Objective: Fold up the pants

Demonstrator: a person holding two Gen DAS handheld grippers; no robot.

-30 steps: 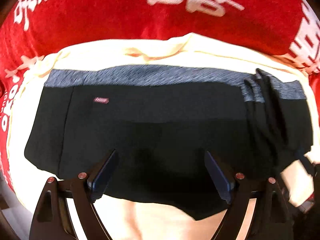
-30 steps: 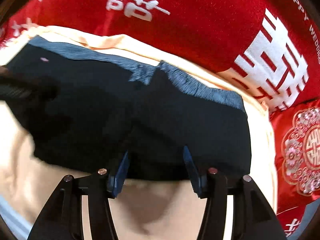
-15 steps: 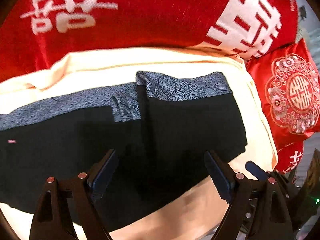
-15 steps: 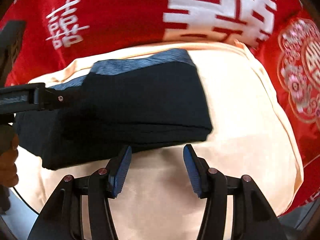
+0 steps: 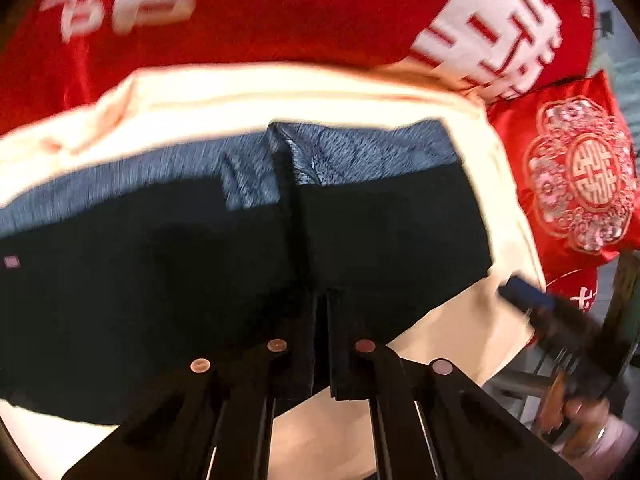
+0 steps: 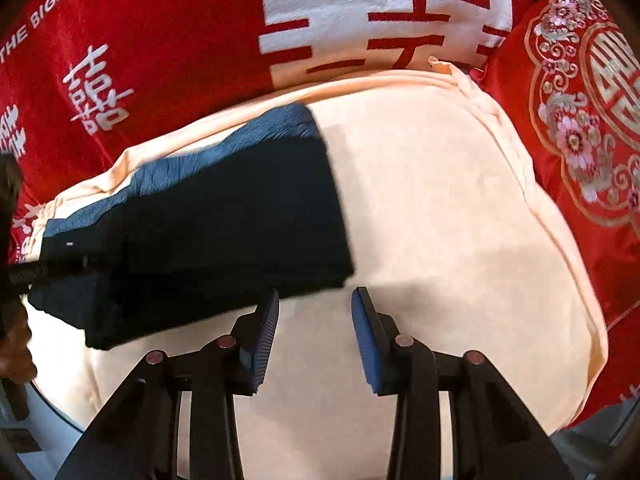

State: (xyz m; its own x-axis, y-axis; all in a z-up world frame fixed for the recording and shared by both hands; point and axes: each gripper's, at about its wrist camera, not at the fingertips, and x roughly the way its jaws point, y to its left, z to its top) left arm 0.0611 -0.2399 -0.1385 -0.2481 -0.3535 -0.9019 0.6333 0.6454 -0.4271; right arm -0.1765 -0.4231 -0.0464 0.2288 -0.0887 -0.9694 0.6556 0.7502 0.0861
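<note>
The black pants (image 5: 160,272) with a blue-grey waistband (image 5: 360,148) lie folded on a cream cloth (image 5: 280,96). My left gripper (image 5: 320,300) is shut over the pants' near edge; I cannot tell whether cloth is pinched between the fingers. In the right wrist view the pants (image 6: 224,216) lie to the left, and my right gripper (image 6: 314,300) is open and empty just off their right near corner, over the cream cloth (image 6: 440,220). The left gripper's arm (image 6: 40,272) shows at the left edge.
A red blanket with white characters (image 5: 280,8) covers the surface behind the cream cloth. A red embroidered cushion (image 5: 580,176) lies at the right; it also shows in the right wrist view (image 6: 580,100). The right gripper (image 5: 532,300) shows in the left wrist view.
My left gripper has closed from wide open to shut at the pants' near edge. My right gripper has drawn back to the right, off the pants.
</note>
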